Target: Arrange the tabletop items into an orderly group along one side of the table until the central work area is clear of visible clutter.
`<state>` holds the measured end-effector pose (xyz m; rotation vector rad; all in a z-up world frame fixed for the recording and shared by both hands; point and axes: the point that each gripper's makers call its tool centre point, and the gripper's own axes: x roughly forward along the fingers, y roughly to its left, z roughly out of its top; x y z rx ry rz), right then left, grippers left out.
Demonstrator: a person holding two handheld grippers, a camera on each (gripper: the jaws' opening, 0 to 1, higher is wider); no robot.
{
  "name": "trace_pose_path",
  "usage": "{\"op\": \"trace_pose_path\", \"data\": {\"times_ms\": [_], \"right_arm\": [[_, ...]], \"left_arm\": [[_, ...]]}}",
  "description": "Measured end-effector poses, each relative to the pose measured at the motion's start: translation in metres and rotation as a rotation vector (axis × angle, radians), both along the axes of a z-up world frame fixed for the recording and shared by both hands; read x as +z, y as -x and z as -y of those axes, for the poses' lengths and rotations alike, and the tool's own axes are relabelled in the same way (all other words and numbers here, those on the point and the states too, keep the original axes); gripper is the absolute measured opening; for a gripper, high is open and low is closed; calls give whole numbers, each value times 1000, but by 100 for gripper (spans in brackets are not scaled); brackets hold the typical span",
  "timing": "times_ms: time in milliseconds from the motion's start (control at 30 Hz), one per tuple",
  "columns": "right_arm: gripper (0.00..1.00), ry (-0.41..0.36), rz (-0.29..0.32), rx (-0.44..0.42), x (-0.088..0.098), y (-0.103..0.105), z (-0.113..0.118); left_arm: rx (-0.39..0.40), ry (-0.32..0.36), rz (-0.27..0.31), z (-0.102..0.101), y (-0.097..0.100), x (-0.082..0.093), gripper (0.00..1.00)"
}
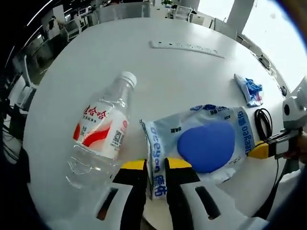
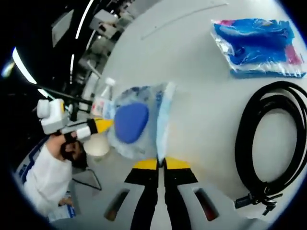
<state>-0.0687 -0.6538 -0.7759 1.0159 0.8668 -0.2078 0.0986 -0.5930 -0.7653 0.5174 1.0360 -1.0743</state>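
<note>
Finding 1: both tools hold the same item. The left gripper point(image 1: 156, 168) is clenched on one short edge of the blue-printed pouch point(image 1: 201, 139), and the right gripper point(image 2: 160, 163) is clamped on the opposite edge of the same pouch point(image 2: 136, 122). In my judgement the 2-point hold keeps the limp film stretched so it can be carried flat and set down squarely at the table edge.

Finding 2: the pouch is a clear plastic pack with blue lettering and a solid blue oval inside. It lies, or hangs just above, the near edge of the round white table point(image 1: 158, 81); contact cannot be confirmed.

Finding 3: the water bottle point(image 1: 100, 134) lies on its side just beside the pouch, white cap pointing toward the table's middle, red-and-white label up, apparently empty.

Finding 4: a smaller blue packet point(image 2: 256, 45) and a coiled black cable point(image 2: 273, 139) sit near the table's edge, close together. A white power strip point(image 1: 184, 48) lies toward the far edge, well apart from them.
</note>
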Motion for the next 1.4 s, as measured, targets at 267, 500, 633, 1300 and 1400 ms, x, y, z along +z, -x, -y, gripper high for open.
{"op": "trace_pose_path", "data": {"times_ms": [267, 500, 633, 1300, 1400], "right_arm": [[0, 29, 42, -5, 15, -3, 6], [0, 49, 89, -61, 32, -11, 31], [0, 78, 97, -88, 39, -16, 56], [0, 98, 19, -213, 24, -26, 119], [0, 105, 2, -217, 20, -22, 120]], "left_arm": [[-16, 56, 30, 12, 0, 21, 0], [-64, 109, 73, 36, -7, 47, 0], [-82, 134, 74, 56, -13, 55, 0], [-127, 129, 20, 115, -23, 35, 0], [-127, 116, 9, 116, -20, 28, 0]]}}
